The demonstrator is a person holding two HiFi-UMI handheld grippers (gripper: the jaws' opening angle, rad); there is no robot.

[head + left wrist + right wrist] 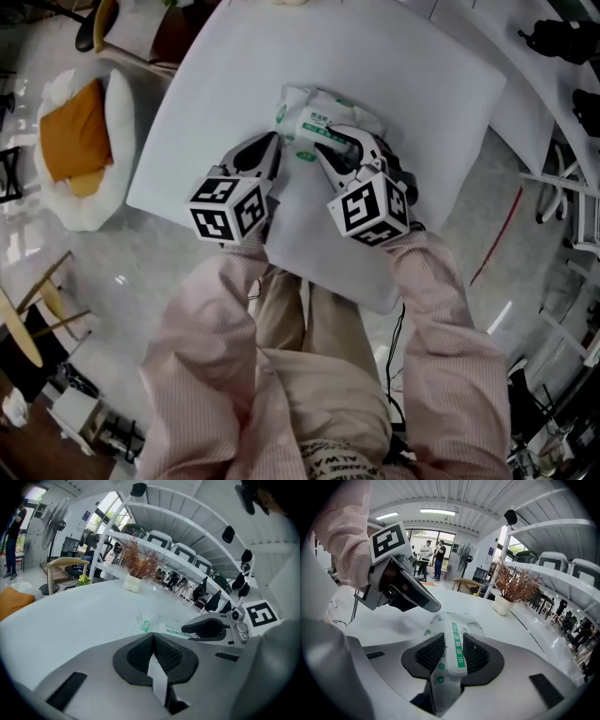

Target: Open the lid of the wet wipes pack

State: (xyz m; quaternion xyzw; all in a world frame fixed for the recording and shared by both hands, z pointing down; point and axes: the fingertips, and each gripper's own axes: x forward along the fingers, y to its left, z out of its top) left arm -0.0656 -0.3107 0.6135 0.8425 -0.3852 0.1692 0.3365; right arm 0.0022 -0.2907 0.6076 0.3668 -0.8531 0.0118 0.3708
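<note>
The wet wipes pack (314, 114) is white with green print and lies near the middle of the white table (412, 84). My right gripper (343, 148) is shut on its lid (456, 652), a white flap with a green stripe standing on edge between the ribbed pads. The pack's crinkled body (440, 625) spreads out beyond the jaws. My left gripper (273, 146) rests just left of the pack with its pads pressed together and nothing between them. In the left gripper view the pack (157, 626) lies ahead, and the right gripper (208, 629) reaches in from the right.
A pot of dried twigs (136, 569) stands at the table's far end. A white chair with an orange cushion (75, 145) is off the table's left side. The near table edge (366, 291) runs by the person's lap. White shelving (187, 564) lines the room.
</note>
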